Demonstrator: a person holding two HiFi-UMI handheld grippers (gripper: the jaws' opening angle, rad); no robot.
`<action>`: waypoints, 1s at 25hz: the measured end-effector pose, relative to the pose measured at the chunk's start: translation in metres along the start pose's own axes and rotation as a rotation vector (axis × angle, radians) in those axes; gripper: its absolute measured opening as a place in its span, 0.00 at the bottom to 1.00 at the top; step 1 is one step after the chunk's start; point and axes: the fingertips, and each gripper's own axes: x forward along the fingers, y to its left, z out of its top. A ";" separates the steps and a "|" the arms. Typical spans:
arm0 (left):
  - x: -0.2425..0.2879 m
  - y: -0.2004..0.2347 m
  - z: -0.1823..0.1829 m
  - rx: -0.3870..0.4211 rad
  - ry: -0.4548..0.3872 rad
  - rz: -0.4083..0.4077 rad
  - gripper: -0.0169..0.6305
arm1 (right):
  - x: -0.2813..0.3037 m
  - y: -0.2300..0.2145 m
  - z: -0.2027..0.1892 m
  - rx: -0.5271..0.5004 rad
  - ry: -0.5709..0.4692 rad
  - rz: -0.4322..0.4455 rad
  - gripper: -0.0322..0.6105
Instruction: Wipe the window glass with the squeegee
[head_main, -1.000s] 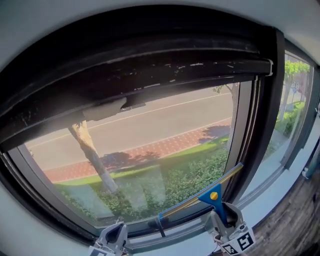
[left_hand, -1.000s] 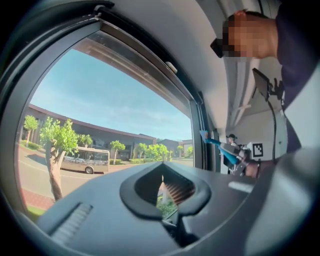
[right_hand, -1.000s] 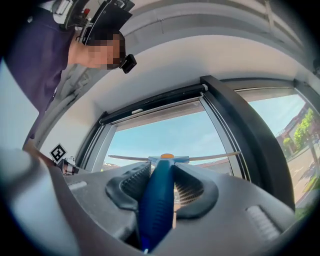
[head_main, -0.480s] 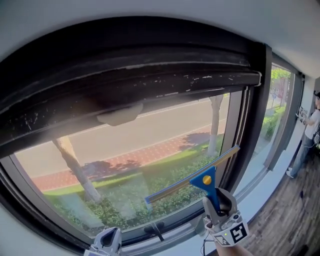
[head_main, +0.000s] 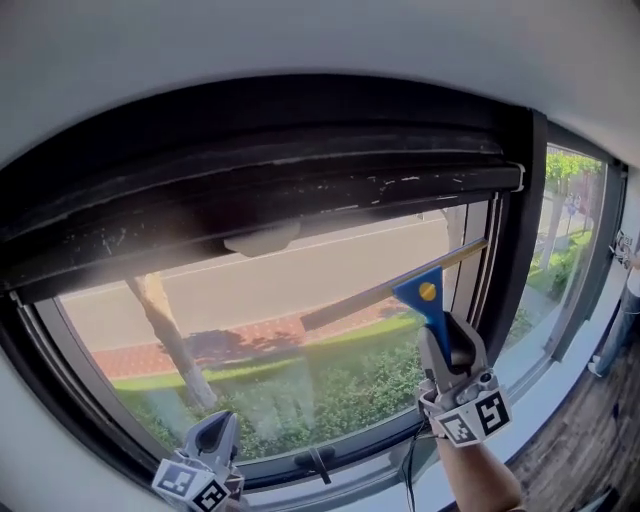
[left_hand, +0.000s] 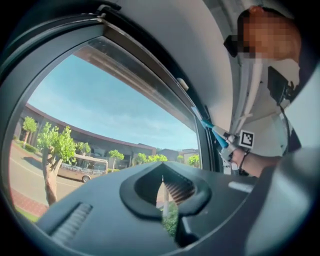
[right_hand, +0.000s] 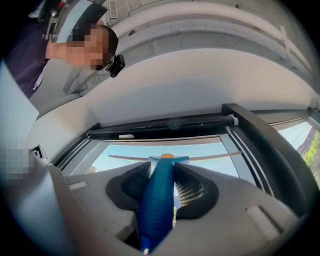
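The squeegee (head_main: 425, 292) has a blue handle and a long thin blade that slants up to the right against the window glass (head_main: 250, 330), close to the black right frame post. My right gripper (head_main: 448, 345) is shut on the blue handle from below. In the right gripper view the handle (right_hand: 157, 200) runs between the jaws and the blade (right_hand: 200, 158) lies across the pane. My left gripper (head_main: 216, 430) hangs low at the window's bottom left, shut with nothing in it. From the left gripper view, its jaws (left_hand: 162, 195) meet and the squeegee (left_hand: 216, 134) shows far off.
A black window frame (head_main: 515, 270) and a dark roller housing (head_main: 300, 180) surround the pane. A window latch (head_main: 318, 462) sits on the bottom rail. A second pane (head_main: 565, 250) lies to the right, with a person (head_main: 632, 285) at the edge. White sill below.
My right gripper has carried the squeegee up the glass from the bottom rail toward the upper right. The left gripper has risen slightly into view.
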 end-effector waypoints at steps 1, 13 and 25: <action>0.005 0.002 0.010 0.018 -0.014 0.003 0.03 | 0.006 -0.002 0.001 -0.002 -0.009 0.010 0.27; 0.088 -0.030 0.144 0.184 -0.198 0.004 0.03 | 0.067 -0.027 0.008 -0.032 -0.094 0.013 0.27; 0.129 -0.049 0.173 0.233 -0.207 0.003 0.03 | 0.093 -0.036 0.015 -0.024 -0.152 0.010 0.27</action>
